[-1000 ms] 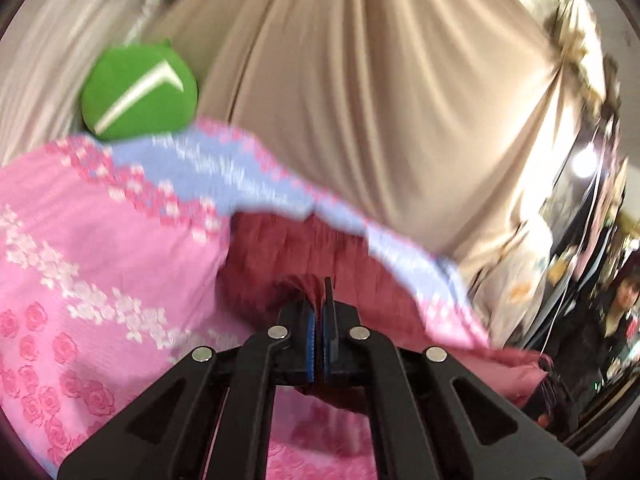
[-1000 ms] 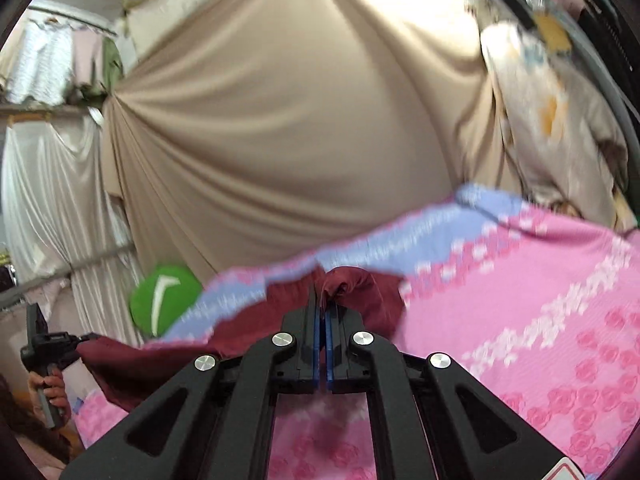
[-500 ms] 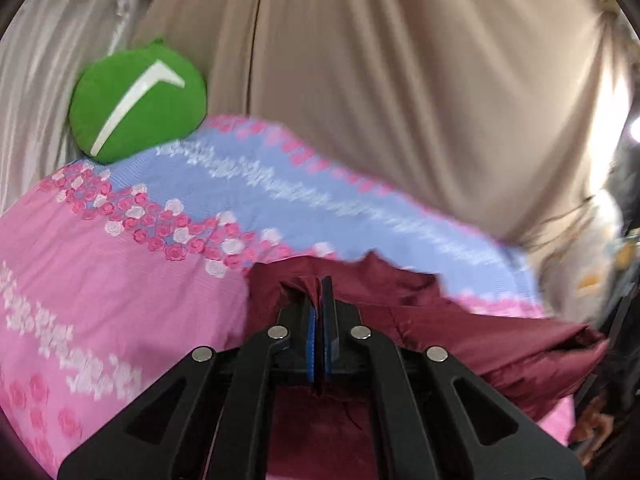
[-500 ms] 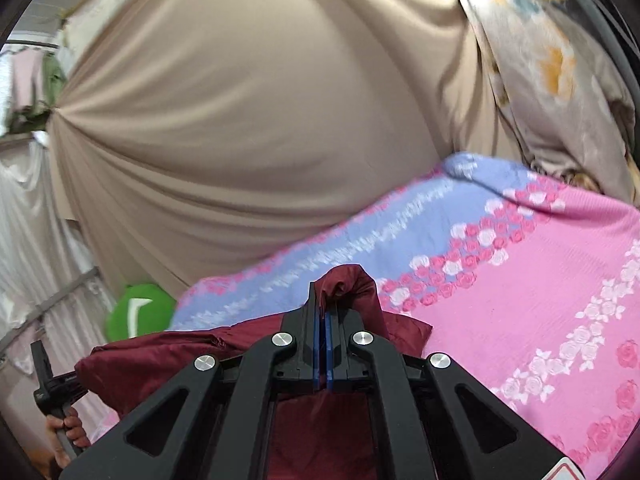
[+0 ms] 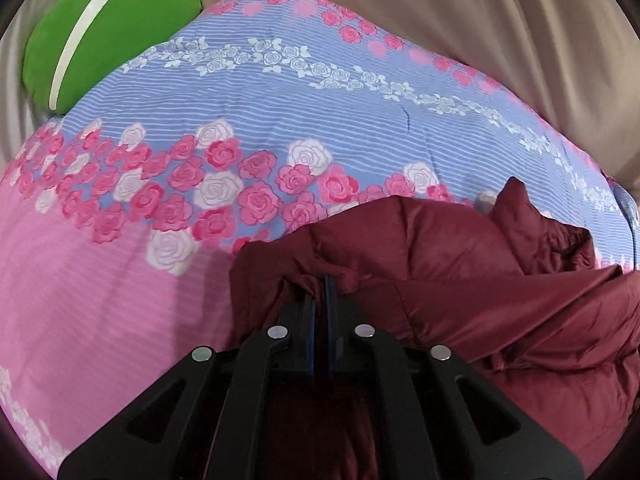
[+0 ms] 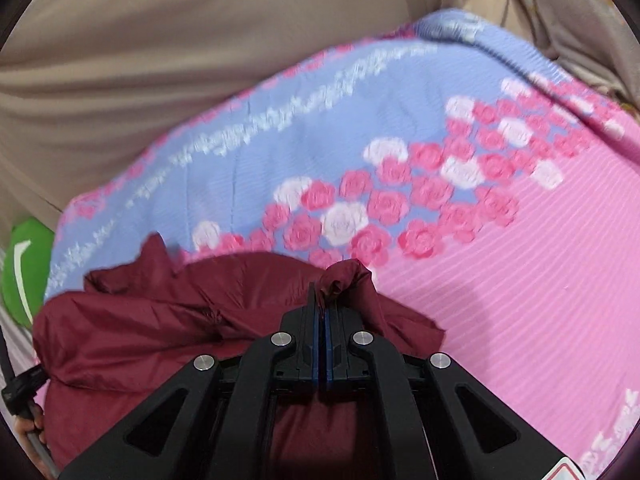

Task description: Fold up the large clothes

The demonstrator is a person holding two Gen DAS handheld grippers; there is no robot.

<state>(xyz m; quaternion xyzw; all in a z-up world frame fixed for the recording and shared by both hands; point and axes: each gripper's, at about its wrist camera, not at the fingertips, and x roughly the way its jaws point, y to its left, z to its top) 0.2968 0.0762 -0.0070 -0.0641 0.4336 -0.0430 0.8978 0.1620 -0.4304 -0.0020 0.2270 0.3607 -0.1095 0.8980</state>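
Note:
A dark red padded jacket (image 5: pixel 460 280) lies bunched on a pink and blue rose-patterned bedspread (image 5: pixel 280 120). My left gripper (image 5: pixel 320 280) is shut on a fold of the jacket at its left edge. In the right wrist view the same jacket (image 6: pixel 180 320) spreads to the left, and my right gripper (image 6: pixel 320 292) is shut on a bunched corner of it at its right edge. Both grippers hold the jacket low, close to the bedspread (image 6: pixel 500 260).
A green cushion (image 5: pixel 104 28) with a white stripe sits at the bed's far left corner, also in the right wrist view (image 6: pixel 24 272). Beige curtains (image 5: pixel 480 12) hang behind the bed. A hand holding the other gripper's handle (image 6: pixel 24 420) shows at the lower left.
Both grippers have moved down and forward with the jacket, from held up above the bed to low over the bedspread. The jacket now rests on the bed.

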